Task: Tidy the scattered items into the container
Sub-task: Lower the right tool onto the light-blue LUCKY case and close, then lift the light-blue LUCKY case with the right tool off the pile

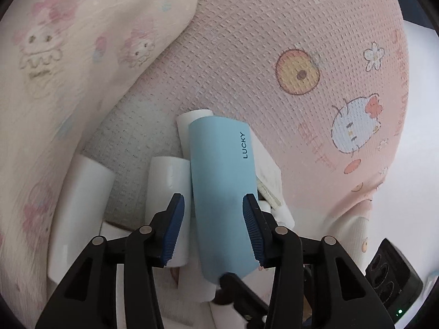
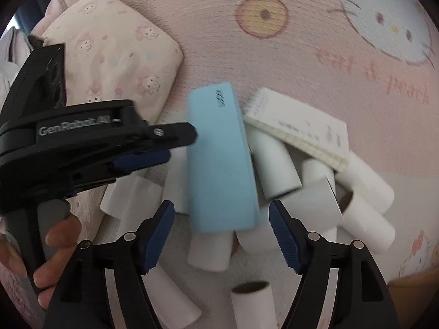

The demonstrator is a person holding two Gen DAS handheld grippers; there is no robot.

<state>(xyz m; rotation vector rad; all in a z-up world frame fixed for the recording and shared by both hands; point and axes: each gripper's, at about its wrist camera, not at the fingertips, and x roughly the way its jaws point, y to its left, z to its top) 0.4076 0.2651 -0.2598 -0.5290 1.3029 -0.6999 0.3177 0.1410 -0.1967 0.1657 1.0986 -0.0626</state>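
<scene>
Left tool straddles blue box, seemingly not gripping.

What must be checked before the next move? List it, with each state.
1. Left gripper straddles the blue box: ok.
2. Its pads clamp the box: not ok, one pad stands clear.
3. Right gripper open and empty: ok.
4. Blue box resting steady: not ok, it lies on loose white tubes.
5. Notepad clear of the box: cannot tell, their edges nearly meet.
6. Container within view: cannot tell.
</scene>
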